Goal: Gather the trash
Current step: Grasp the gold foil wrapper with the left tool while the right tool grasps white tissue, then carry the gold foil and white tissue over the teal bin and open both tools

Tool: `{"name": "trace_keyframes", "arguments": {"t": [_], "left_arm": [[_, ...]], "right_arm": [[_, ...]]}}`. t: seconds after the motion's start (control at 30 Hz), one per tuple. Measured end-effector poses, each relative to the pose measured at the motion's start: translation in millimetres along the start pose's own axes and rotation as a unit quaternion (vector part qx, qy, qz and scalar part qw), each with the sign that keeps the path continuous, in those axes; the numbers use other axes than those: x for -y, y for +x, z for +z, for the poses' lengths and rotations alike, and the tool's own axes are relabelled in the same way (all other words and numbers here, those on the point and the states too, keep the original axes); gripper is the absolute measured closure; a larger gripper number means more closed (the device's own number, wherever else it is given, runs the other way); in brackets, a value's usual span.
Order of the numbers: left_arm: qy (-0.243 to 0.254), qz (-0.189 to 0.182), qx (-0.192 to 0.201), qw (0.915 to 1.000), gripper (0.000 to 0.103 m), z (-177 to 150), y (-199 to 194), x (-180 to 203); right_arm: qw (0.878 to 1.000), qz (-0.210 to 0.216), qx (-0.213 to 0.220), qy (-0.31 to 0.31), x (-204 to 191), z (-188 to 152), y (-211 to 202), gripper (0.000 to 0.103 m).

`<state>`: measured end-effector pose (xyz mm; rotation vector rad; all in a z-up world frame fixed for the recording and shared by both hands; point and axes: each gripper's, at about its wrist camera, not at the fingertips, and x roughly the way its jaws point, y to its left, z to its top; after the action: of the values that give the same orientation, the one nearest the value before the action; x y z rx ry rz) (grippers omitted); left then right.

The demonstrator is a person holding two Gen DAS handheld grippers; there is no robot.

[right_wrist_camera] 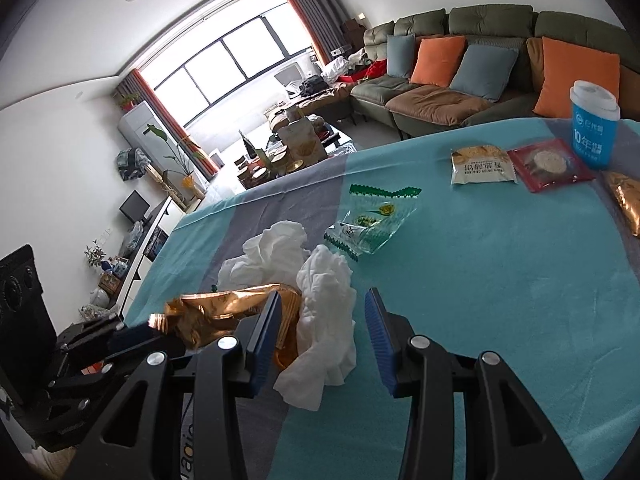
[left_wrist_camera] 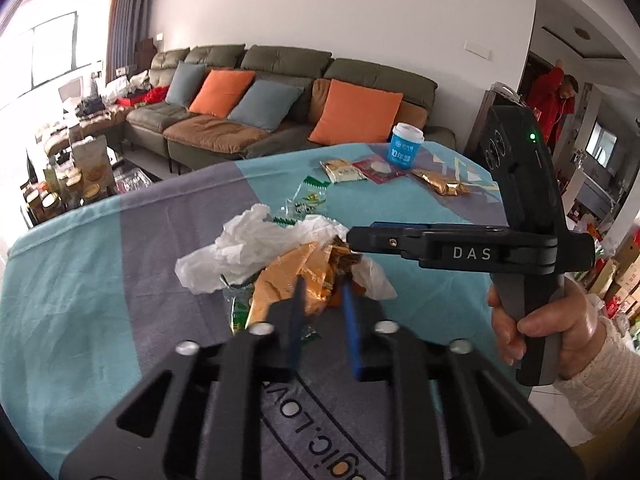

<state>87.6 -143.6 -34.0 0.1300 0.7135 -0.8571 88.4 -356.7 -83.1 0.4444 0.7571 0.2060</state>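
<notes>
A pile of trash lies on the teal and grey tablecloth (right_wrist_camera: pixel 500 280): crumpled white tissue (left_wrist_camera: pixel 256 240) (right_wrist_camera: pixel 328 320) and a gold foil wrapper (left_wrist_camera: pixel 292 276) (right_wrist_camera: pixel 216 312). My left gripper (left_wrist_camera: pixel 323 284) is shut on the gold wrapper; in the right wrist view its tip (right_wrist_camera: pixel 156 326) pinches the wrapper's end. My right gripper (right_wrist_camera: pixel 324 292) stands open astride the tissue, its right pad clear of it. Seen from the left wrist, the right gripper (left_wrist_camera: pixel 354 240) reaches in from the right over the pile. A clear wrapper with green edges (right_wrist_camera: pixel 372 216) (left_wrist_camera: pixel 308 200) lies just beyond.
At the table's far side stand a blue paper cup (right_wrist_camera: pixel 594 128) (left_wrist_camera: pixel 406 146), a beige snack packet (right_wrist_camera: pixel 482 166), a red packet (right_wrist_camera: pixel 550 164) and a gold packet (right_wrist_camera: pixel 626 204). A hand (left_wrist_camera: pixel 548 332) holds the right gripper's handle. A sofa and a person in red (left_wrist_camera: pixel 554 100) are behind.
</notes>
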Motion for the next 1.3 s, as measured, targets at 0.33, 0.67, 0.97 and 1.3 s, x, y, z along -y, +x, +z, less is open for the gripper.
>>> {"name": "trace_keyframes", "arguments": {"t": [0.33, 0.67, 0.97, 1.3], "left_arm": [[-0.019, -0.001, 0.043, 0.9989, 0.095, 4.4, -28.4, -7.8], [-0.063, 0.005, 0.091, 0.9938, 0.095, 1.5, -80.8, -31.6], [-0.106, 0.034, 0.102, 0.9885, 0.095, -25.0, -116.4, -63.2], [-0.152, 0.08, 0.106, 0.9794, 0.095, -59.3, -151.9, -97.5]], "right_arm": [[1.0, 0.0, -0.006, 0.006, 4.4, 1.3, 5.2, 0.062], [1.0, 0.002, -0.007, 0.004, 1.4, 2.9, 5.8, 0.059], [1.0, -0.006, -0.024, -0.007, -3.7, 6.5, 21.5, 0.073], [0.999, -0.016, 0.007, -0.031, -23.9, 6.5, -1.2, 0.093]]}}
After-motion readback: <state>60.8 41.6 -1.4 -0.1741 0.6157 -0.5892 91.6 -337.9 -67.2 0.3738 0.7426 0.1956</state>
